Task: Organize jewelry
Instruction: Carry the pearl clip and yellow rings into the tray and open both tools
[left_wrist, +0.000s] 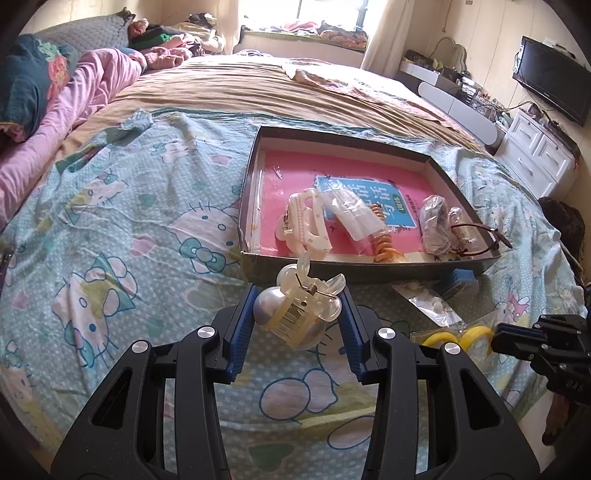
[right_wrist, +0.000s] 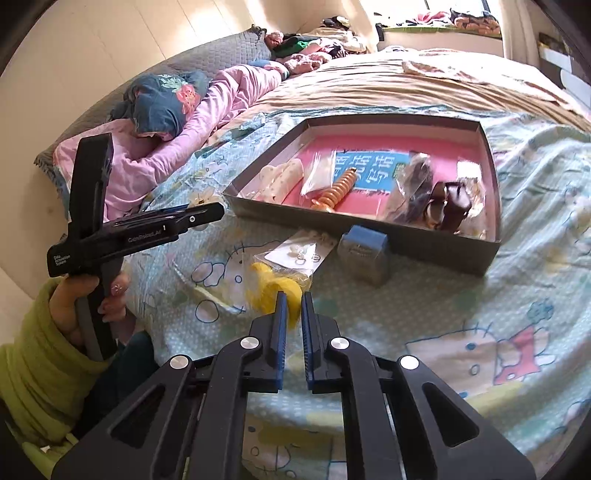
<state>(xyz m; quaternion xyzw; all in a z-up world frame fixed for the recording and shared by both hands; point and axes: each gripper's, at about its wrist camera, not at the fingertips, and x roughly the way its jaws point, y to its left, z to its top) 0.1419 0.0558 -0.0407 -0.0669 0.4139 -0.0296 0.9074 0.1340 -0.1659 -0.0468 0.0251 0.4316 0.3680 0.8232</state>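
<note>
Pearl-trimmed and translucent, the hair claw (left_wrist: 301, 312) sits pinched between the left gripper (left_wrist: 299, 314) fingers above the bed (left_wrist: 122, 236) before the box (left_wrist: 347, 271), while the right gripper (right_wrist: 293, 314) fingers nip the yellow bagged piece (right_wrist: 275, 286).

I get bright daylight from the window (left_wrist: 328, 14) at the far end, blown out in both views. Glare washes the far bed (right_wrist: 424, 81). Soft shadows only. Heavy fisheye bend and dark vignette at the corners. Near field sharp, far edges slightly soft.
</note>
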